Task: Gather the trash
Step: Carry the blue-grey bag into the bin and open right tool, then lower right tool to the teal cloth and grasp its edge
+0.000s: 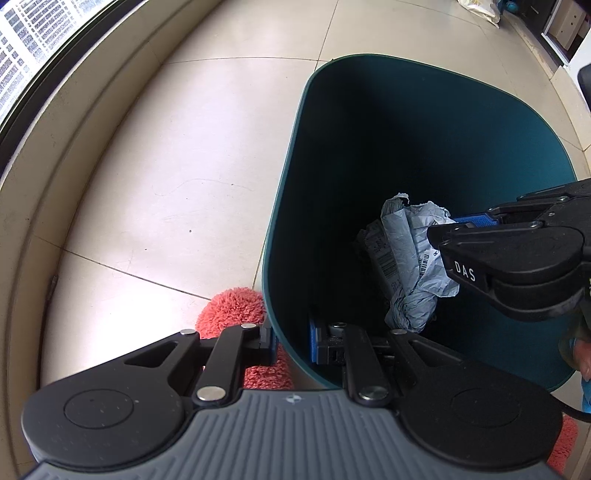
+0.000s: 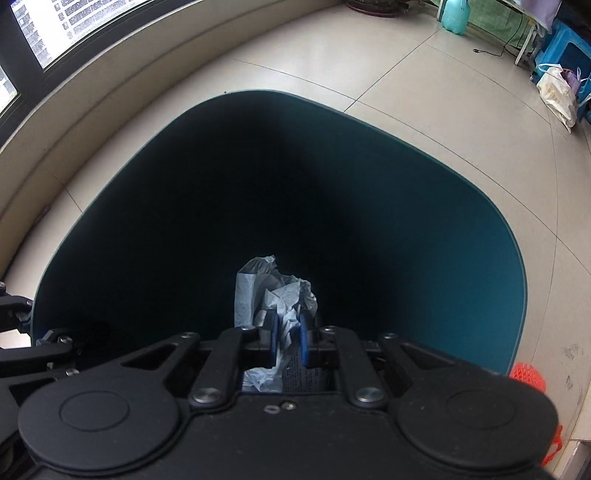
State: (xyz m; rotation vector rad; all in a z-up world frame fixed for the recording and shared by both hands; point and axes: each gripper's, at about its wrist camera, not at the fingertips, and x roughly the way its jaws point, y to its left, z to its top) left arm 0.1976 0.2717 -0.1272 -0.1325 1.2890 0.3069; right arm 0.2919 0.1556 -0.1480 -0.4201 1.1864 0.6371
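A dark teal trash bin (image 1: 461, 147) stands on the tiled floor, seen from above in both views. My left gripper (image 1: 291, 345) is shut on the bin's near rim, one pad outside the wall and one inside. A crumpled grey mailing bag (image 1: 410, 258) with printed labels hangs inside the bin's mouth. My right gripper (image 1: 448, 227) comes in from the right and is shut on that bag. In the right wrist view the grey bag (image 2: 258, 291) sticks out ahead of the right gripper (image 2: 289, 330), pinched between the blue pads, over the bin's (image 2: 443, 240) dark inside.
A coral fluffy slipper (image 1: 232, 306) lies against the bin by my left gripper. A raised window ledge (image 1: 55, 166) curves along the left. Far off stand a white bag (image 2: 557, 96), a teal bottle (image 2: 456, 16) and a blue stool (image 2: 569, 48). An orange mesh item (image 2: 528, 374) sits right of the bin.
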